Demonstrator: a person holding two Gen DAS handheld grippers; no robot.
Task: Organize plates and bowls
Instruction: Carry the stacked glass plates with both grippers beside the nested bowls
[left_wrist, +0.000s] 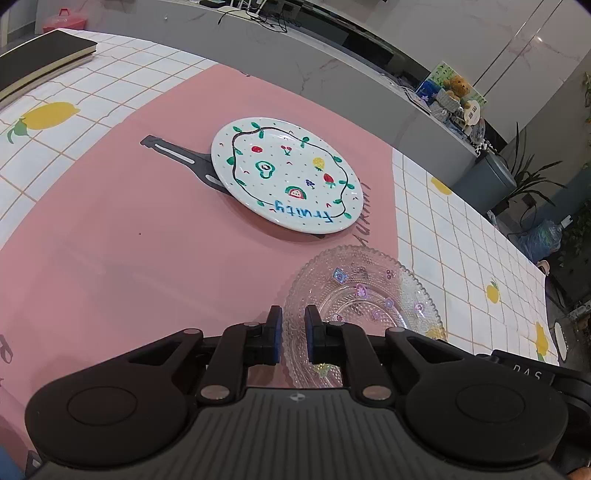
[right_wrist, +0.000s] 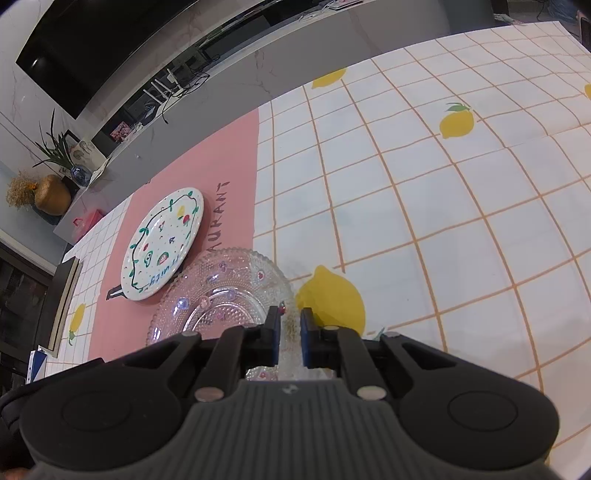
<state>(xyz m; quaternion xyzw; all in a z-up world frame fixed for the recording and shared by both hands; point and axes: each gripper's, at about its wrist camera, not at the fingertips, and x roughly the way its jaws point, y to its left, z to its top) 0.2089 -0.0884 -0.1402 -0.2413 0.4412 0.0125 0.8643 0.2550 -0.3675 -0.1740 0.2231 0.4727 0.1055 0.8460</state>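
Note:
A clear glass plate (left_wrist: 369, 295) with a beaded, scalloped rim and small stickers sits near me; it also shows in the right wrist view (right_wrist: 221, 291). My left gripper (left_wrist: 293, 317) has its blue pads on either side of the plate's left rim, shut on it. My right gripper (right_wrist: 291, 319) grips the plate's right rim the same way. Beyond lies a white "Fruity" plate (left_wrist: 284, 177) with painted fruit and vines, on the pink mat (left_wrist: 147, 240); it also shows in the right wrist view (right_wrist: 162, 243).
A black fork silhouette (left_wrist: 173, 151) is printed on the mat, partly under the white plate. A dark notebook (left_wrist: 40, 59) lies at the far left of the lemon-print tablecloth (right_wrist: 424, 203). A grey counter (left_wrist: 332, 74) runs behind the table.

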